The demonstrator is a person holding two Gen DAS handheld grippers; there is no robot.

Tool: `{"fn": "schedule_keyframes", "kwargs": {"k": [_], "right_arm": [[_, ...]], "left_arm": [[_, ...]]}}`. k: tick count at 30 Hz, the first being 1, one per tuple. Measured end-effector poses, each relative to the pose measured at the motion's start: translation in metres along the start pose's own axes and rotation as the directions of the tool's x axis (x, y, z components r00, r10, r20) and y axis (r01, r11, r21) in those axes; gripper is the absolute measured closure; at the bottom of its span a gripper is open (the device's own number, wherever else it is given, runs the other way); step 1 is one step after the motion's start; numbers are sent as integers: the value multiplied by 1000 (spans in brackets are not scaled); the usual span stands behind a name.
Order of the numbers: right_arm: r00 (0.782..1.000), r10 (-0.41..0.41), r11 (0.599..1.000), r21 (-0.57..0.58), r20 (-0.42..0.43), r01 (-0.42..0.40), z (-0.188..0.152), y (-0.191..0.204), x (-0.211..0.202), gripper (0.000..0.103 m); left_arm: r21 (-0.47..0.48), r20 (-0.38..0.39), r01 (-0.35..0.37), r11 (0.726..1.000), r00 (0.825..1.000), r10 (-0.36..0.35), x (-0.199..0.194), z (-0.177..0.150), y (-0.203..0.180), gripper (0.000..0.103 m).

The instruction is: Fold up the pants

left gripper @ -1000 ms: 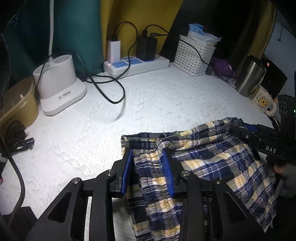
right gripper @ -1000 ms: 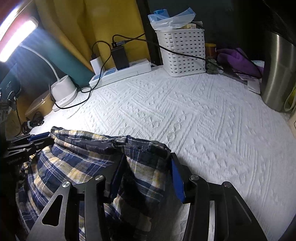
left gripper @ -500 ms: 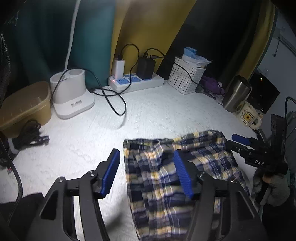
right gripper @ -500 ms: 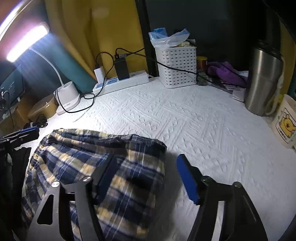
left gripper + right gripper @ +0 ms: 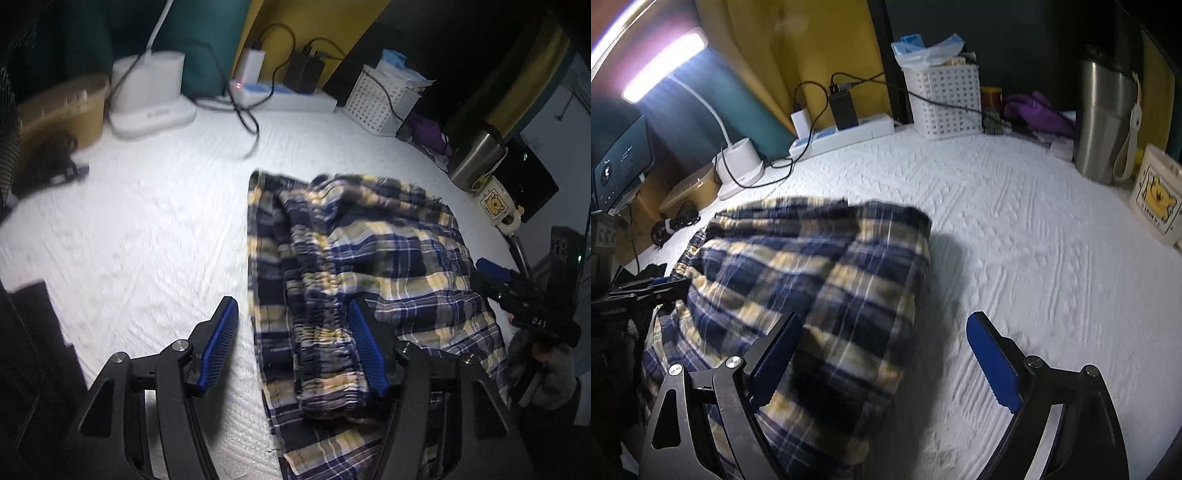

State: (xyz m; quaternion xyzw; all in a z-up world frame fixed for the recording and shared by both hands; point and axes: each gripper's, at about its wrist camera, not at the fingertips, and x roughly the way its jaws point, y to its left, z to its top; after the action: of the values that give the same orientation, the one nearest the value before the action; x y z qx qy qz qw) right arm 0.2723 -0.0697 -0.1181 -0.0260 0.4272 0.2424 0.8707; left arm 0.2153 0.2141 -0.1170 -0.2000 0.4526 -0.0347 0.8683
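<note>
The blue, yellow and white plaid pants (image 5: 388, 251) lie folded on the white textured cover (image 5: 147, 221). My left gripper (image 5: 291, 302) stands open above their left edge. The gathered waistband (image 5: 317, 295) lies between its blue pads, and neither pad presses on it. My right gripper (image 5: 884, 317) has its jaws opening wide over the right edge of the pants (image 5: 812, 266). Its left finger hangs over the cloth and its right finger over bare cover. Each gripper also shows in the other's view: the right gripper (image 5: 495, 273), the left gripper (image 5: 657, 286).
Along the back stand a white lamp base (image 5: 147, 92), a power strip (image 5: 280, 98) with plugged chargers and cables, and a white basket (image 5: 384, 99). A steel tumbler (image 5: 476, 158) and a bear mug (image 5: 496, 205) are at right. A brown tub (image 5: 62, 110) is at left.
Both grippers let go of the bunched top edge of the pants, opened and drew back. The cloth has settled flat on the cover.
</note>
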Motion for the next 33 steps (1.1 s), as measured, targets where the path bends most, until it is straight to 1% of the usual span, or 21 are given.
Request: {"fn": "schedule_keyframes", "kwargs": {"k": [3,6,10,13,14,15,17,20,22,23,27,30,32,33], "right_arm": [[1000,6,1000,12,-6,-6,-4,-5,0,11],[1000,9,1000,29,-7,-9,-3,-12,1,11],[1000,15,999,36,-12,-15,-1,-16,5,11],[1000,23,999,30,-15,-23,2,-16,8,10],[1000,25,999,28,-14,-25,3,-17,9,10],[1000,28,999,28,-14,-27,4,-17,10,10],[999,31,999,29,-14,-31,7,-18,12,9],[999,35,999,25,-13,-35,11,-17,16,9],[999,41,999,26,-11,-40,13,-17,19,7],[999,43,999,26,-9,-43,14,-17,20,7],[997,75,997,17,-16,-74,18,-13,24,7],[997,74,997,11,-20,-74,20,-7,27,7],[996,90,996,2,-25,-90,22,-2,30,7],[995,94,996,-3,-26,-94,22,0,31,7]], "left_arm": [[-7,0,8,1000,1000,-8,0,1,0,37],[-6,-1,-2,1000,1000,2,4,4,-4,33],[3,-20,2,1000,1000,-2,9,12,-11,33],[39,-14,4,999,1000,-3,13,16,-17,33],[53,-35,-8,999,999,10,19,16,-18,33],[71,-15,-18,997,1000,19,20,16,-19,33],[80,-17,-30,996,999,31,23,18,-20,32],[106,-14,-42,993,999,44,28,21,-23,26],[135,-15,-40,990,999,42,32,21,-27,17],[152,-16,-44,987,999,47,34,21,-30,16],[183,-6,-54,982,998,56,38,22,-34,16],[183,3,-55,982,998,56,38,22,-33,16],[197,14,-79,977,997,78,39,20,-37,19],[209,20,-87,974,996,85,39,19,-40,24]]}}
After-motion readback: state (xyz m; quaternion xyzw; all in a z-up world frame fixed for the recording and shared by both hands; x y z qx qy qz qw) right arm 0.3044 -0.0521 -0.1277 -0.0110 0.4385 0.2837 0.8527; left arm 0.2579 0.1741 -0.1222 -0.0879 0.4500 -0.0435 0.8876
